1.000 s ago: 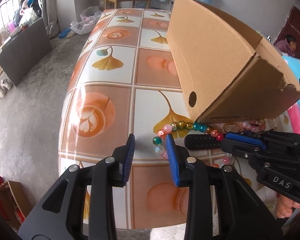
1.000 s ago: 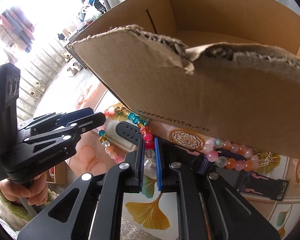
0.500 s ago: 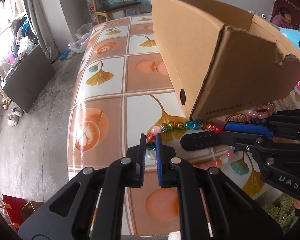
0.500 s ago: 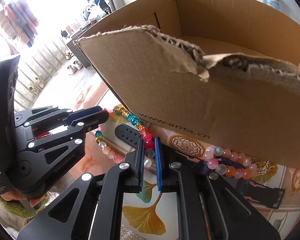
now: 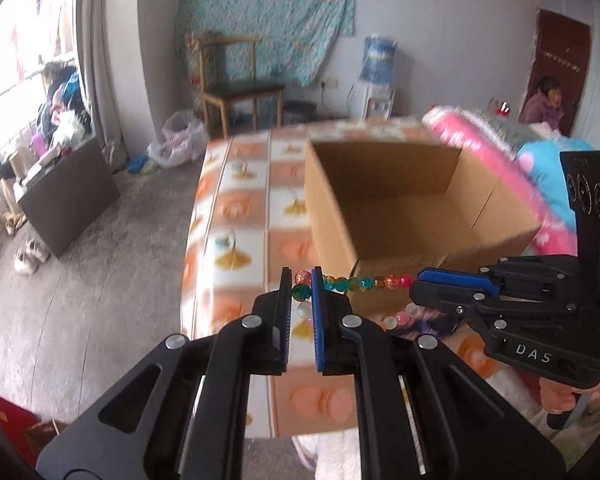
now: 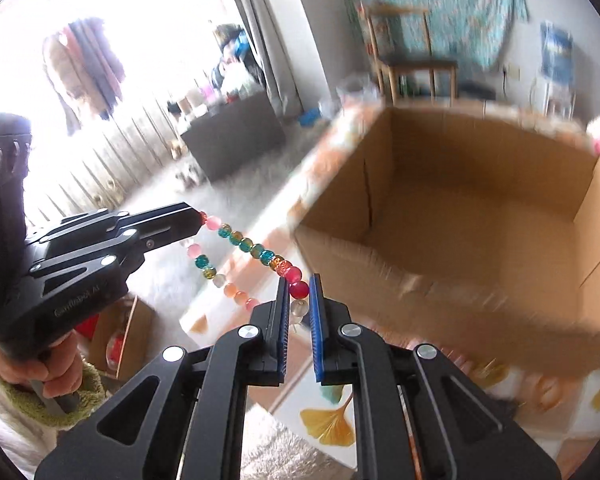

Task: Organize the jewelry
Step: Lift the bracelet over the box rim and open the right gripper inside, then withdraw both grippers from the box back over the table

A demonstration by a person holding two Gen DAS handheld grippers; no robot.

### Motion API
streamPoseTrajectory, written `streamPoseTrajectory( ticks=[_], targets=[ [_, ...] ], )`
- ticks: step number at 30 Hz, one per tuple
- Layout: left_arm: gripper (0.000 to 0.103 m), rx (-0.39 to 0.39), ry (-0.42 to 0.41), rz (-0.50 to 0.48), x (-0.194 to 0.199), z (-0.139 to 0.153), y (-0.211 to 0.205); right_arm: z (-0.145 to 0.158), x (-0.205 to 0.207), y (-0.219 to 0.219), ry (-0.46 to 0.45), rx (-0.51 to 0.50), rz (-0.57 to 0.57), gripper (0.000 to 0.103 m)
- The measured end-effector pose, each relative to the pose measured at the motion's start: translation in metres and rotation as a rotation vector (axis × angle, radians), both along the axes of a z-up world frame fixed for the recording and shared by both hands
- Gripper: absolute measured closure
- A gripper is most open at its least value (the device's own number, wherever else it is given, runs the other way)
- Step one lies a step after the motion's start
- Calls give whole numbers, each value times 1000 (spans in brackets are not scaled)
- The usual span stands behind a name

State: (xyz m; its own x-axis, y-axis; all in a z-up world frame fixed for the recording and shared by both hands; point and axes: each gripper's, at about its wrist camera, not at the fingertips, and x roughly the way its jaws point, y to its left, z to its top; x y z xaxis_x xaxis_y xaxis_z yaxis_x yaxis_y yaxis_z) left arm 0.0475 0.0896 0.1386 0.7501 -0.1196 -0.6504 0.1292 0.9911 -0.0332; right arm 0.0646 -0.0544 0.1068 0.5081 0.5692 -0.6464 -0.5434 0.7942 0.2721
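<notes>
Both grippers are holding one bracelet in the air.
The left gripper [image 5: 301, 289] and right gripper [image 6: 299, 290] are each pinching the multicoloured glass-bead bracelet [image 5: 352, 282], stretching it just before the open brown cardboard box's [image 5: 416, 216] near corner, above the tiled table [image 5: 236, 216].

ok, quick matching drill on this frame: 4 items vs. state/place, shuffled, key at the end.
Items:
1. left gripper
2. right gripper
3. beaded bracelet
4. cardboard box

States:
A. open-topped, nothing visible inside
B. shut on a teal bead
C. strung taut between both grippers
D. shut on a red bead

Pairs: 1-B, 2-D, 3-C, 4-A
</notes>
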Motion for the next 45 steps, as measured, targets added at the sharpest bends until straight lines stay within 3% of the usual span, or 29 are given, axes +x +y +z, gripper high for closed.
streamPoseTrajectory(
  ticks=[4,7,12,18,22,25,28,34,36,38,40,42,45],
  targets=[
    [95,-19,-58,-75,39,32,-18,32,33,-22,-75,-16,-47,93],
    [95,7,-33,-109,89,34,-39,35,88,-41,-4,-23,-70,93],
    [95,123,113,-133,179,-2,-78,-3,185,-53,234,-68,-74,93],
    [94,212,305,-126,245,-52,-103,-66,249,-46,478,-83,-62,93],
    [93,267,348,-106,256,-71,-105,-92,271,-40,548,-107,-54,92],
    [75,254,355,-92,254,-70,-101,-96,276,-43,551,-109,-62,92],
    [69,226,324,-74,242,-57,-94,-87,273,-53,523,-80,-70,92],
    [39,178,175,-35,185,-6,-68,-24,222,-96,364,25,-88,88],
    [30,136,109,-5,152,13,-50,-2,195,-112,295,52,-101,70],
    [20,102,72,13,126,23,-38,20,158,-130,205,78,-117,63],
    [18,57,45,31,92,26,-23,34,113,-145,130,92,-137,57],
    [14,27,60,43,67,18,-14,35,72,-154,76,103,-141,45],
    [13,-15,135,49,39,-14,-6,12,22,-157,65,73,-179,30]
  ],
)
